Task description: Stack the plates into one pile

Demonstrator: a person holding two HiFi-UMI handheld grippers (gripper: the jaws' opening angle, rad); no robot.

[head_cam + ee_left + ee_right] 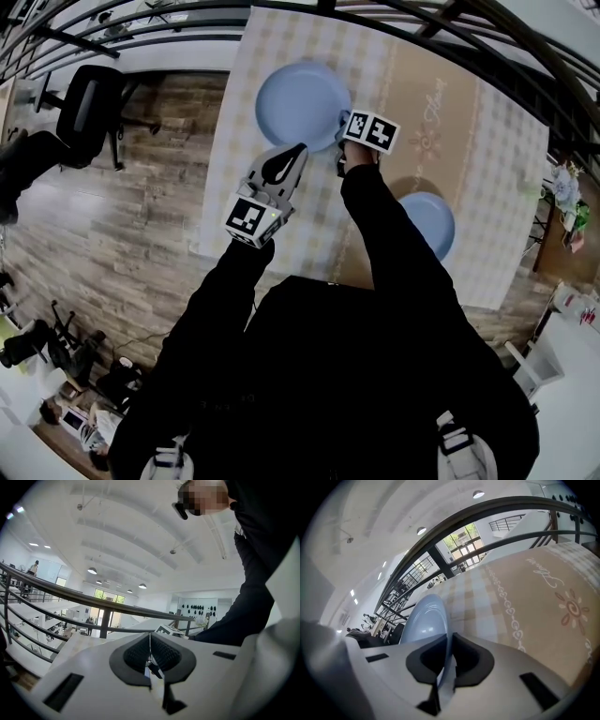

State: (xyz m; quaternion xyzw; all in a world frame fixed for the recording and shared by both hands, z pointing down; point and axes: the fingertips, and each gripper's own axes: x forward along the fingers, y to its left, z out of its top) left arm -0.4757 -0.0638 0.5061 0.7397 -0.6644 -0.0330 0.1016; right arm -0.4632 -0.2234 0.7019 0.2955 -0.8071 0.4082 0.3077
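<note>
- The surface (441,122), under a checked cloth, carries both plates. They lie well apart, so no pile exists yet.
- The far plate (298,103), pale blue, lies near the far edge of the surface. In the right gripper view the far plate (423,618) runs rim-first straight into the fingers.
- The near plate (433,225), the same blue, lies closer to the person and off to the right, partly hidden under the right arm.
- The right gripper (345,142) sits at the right rim of the far plate. Its fingers (469,658) are closed on that rim, one pad on each face.
- The left gripper (294,156) hovers beside the near edge of the far plate, not touching it. Its fingers (164,654) are pressed together with nothing between them, and its camera looks up at a railing and the ceiling.
- Step in hand, as I judge it: taking up the first plate. The grip is made, but I cannot tell whether the far plate has left the cloth.
- The next move calls for a lift clear of the cloth. The far plate must be kept level, since a pinch on one rim lets it droop.
- It then has to be carried over the near plate, centred there, lowered until it rests, and only then let go.
</note>
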